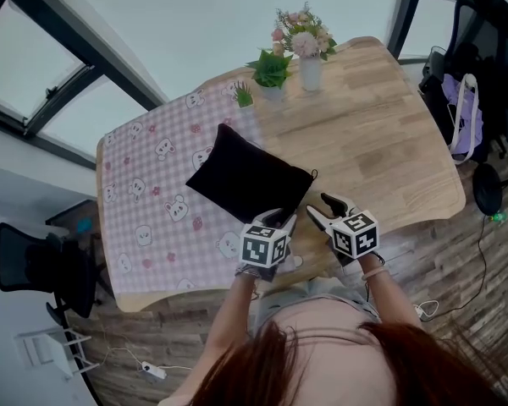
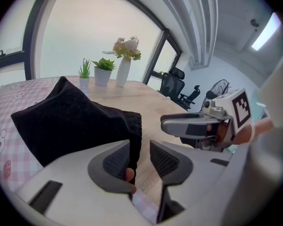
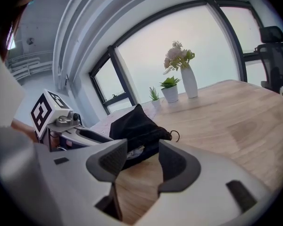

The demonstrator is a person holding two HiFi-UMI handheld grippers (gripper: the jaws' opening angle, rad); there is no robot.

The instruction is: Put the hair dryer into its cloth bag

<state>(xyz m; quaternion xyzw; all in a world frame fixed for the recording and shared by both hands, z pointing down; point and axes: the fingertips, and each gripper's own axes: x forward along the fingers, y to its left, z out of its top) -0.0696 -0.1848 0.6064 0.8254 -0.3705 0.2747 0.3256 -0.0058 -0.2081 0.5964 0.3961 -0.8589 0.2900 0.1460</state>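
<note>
**Black cloth bag at both claws, on a table by the window**

- Left claw: jaws partway open. The near edge of the bag hangs down between them. It lies against the pad on the side away from the right claw and stands clear of the other pad, so there is no pinch on it.
- Right claw: jaws well apart with nothing between them, only bare table beneath. It is held just beside the left claw, level with it, and points the same way.
- Black cloth bag: lies on the table straight ahead of both claws. It is bulging, with its open end toward them. That end reaches into the left claw and stops just short of the right claw's tips.
- Drawstring loop: sticks out at the bag's corner, ahead of the right claw.
- Hair dryer: cannot be made out as such. A pale part shows inside the bag's mouth, facing the right claw.
- Table: bare wood under and ahead of the right claw.
- Checked cloth: pink, with a rabbit print. It lies beyond the left claw's outer side, partly under the bag.
- Vase of flowers and two potted plants: at the far edge, well beyond the bag
</note>
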